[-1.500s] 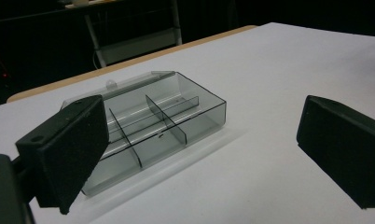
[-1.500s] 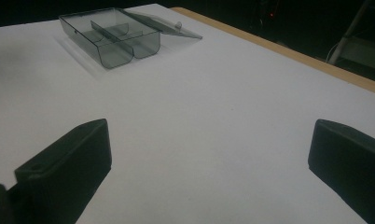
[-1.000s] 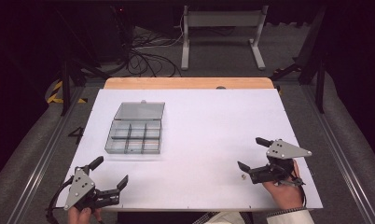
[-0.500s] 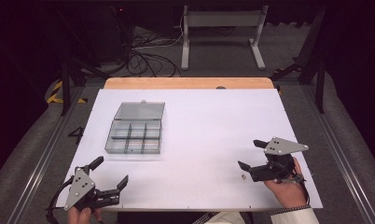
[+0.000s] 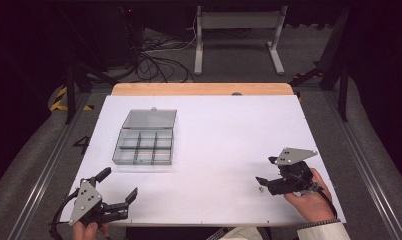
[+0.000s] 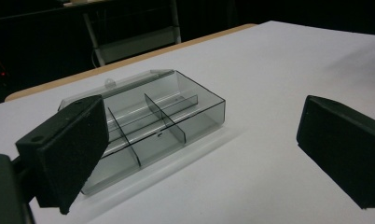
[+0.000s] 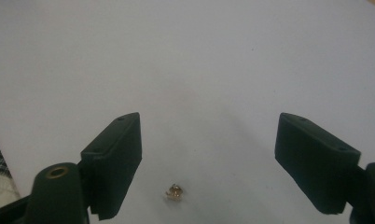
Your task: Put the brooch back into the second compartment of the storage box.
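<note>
**Tiny brass bit not picked up yet**

Right gripper (image 7: 209, 163) has just been closing its jaws, but they're wide apart and the little brass piece (image 7: 175, 192) sits loose between them, at 5 o'clock on the worktop (image 5: 219, 130). Left gripper (image 5: 120, 187) hangs wide open, empty. Compartment box (image 5: 145, 145) at 10 o'clock looks empty, so basically everything's left.

Surface (image 5: 224, 150): white, matt, smooth; bare pale wood strip (image 5: 204, 89) along far edge.
Compartment box (image 5: 145, 140): clear smoke-grey plastic, glossy, hard.
Small fastener (image 7: 174, 192): brass-coloured metal, shiny.
Fingers (image 7: 115, 158): black, matt, fine-grained pad faces.
Right gripper (image 5: 265, 173) top plate: grey, dull metal look.
Sleeve (image 5: 323, 231): white cloth.
</note>
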Demonstrator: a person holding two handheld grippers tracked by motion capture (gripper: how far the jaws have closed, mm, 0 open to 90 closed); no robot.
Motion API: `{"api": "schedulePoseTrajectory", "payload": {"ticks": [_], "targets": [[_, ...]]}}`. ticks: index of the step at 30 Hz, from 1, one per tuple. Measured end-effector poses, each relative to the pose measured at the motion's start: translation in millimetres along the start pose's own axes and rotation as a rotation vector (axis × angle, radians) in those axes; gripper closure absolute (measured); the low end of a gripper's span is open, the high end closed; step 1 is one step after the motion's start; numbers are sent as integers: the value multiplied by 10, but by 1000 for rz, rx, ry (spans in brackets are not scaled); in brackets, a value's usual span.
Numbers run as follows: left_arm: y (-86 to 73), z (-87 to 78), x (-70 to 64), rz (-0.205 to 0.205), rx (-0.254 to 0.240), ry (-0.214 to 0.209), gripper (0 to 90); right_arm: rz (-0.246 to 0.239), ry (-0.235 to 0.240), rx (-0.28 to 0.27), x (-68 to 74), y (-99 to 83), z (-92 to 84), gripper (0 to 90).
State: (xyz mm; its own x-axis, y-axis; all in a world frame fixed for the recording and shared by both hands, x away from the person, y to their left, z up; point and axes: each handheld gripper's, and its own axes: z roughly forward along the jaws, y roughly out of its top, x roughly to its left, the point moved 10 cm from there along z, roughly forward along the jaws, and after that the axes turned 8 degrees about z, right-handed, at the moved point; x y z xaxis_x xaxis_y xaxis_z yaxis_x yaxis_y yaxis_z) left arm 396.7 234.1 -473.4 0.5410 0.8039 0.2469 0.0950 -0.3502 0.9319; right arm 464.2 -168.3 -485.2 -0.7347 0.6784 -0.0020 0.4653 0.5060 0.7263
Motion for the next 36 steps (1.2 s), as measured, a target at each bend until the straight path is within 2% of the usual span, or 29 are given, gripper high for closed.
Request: {"api": "schedulePoseTrajectory", "payload": {"ticks": [23,36], "targets": [[-4,2,-3,-5,4,0,30,-20,24,235,23,-281,175,363],[-5,2,-2,-4,4,0,30,-55,35,327,76,-373,247,425]]}}
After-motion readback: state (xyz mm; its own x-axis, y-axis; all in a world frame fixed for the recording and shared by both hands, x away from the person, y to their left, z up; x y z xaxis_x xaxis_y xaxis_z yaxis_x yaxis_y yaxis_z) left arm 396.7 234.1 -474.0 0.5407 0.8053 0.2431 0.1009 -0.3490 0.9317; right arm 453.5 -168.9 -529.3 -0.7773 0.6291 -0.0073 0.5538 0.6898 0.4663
